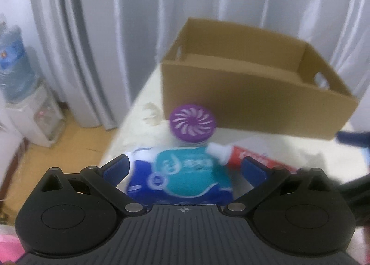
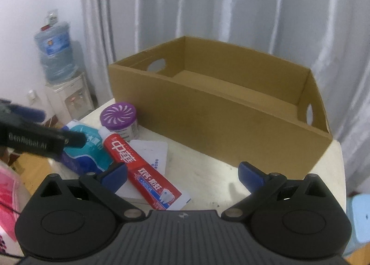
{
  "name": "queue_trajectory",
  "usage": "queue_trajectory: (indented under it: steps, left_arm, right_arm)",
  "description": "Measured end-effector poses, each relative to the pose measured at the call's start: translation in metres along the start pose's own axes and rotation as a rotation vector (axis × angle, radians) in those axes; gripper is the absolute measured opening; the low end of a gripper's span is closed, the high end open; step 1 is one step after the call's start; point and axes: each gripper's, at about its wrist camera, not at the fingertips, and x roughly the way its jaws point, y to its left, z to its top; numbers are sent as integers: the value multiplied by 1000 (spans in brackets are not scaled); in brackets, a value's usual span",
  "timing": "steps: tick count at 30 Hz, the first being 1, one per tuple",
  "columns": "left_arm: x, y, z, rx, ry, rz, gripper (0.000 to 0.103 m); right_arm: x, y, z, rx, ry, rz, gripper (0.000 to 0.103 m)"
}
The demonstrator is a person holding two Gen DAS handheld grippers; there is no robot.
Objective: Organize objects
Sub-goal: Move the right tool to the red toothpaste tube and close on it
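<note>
Left gripper (image 1: 185, 167) hangs with jaws wide, straddling the blue-and-teal pouch (image 1: 182, 177) without gripping it. Right gripper (image 2: 182, 172) is spread wide too, holding nothing, the red toothpaste tube (image 2: 141, 167) lying by its left finger on a white card (image 2: 150, 156). At the tube's 11 o'clock stands the purple-lidded tub (image 2: 119, 121). The open cardboard box (image 2: 208, 121) sits at 12 o'clock on the white table (image 2: 208, 172), just behind the tub.

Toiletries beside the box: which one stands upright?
The purple-lidded canister stands upright; the toothpaste tube and blue tissue pack lie flat.
</note>
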Motion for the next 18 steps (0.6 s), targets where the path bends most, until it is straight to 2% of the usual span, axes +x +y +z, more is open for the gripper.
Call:
queue_trajectory:
  steps: [5,9,14,16,18]
  left_arm:
    - [2,-9,5,-18,16,-110,103]
    - [11,-21,6,-6,51,-180,95]
    - [20,-27,7,-44,102,-260,77]
    - [23,-28,8,-58,120,-282,74]
    - [26,-30,8,-59,130,-286,68]
  right_arm:
    - [10,2,-5,-44,15,83,103]
    - [18,3,-8,-46,5,139,102]
    - [28,4,-9,-48,-5,170,90]
    - [32,4,-9,-53,3,182,78]
    - [35,5,-8,-55,13,194,71]
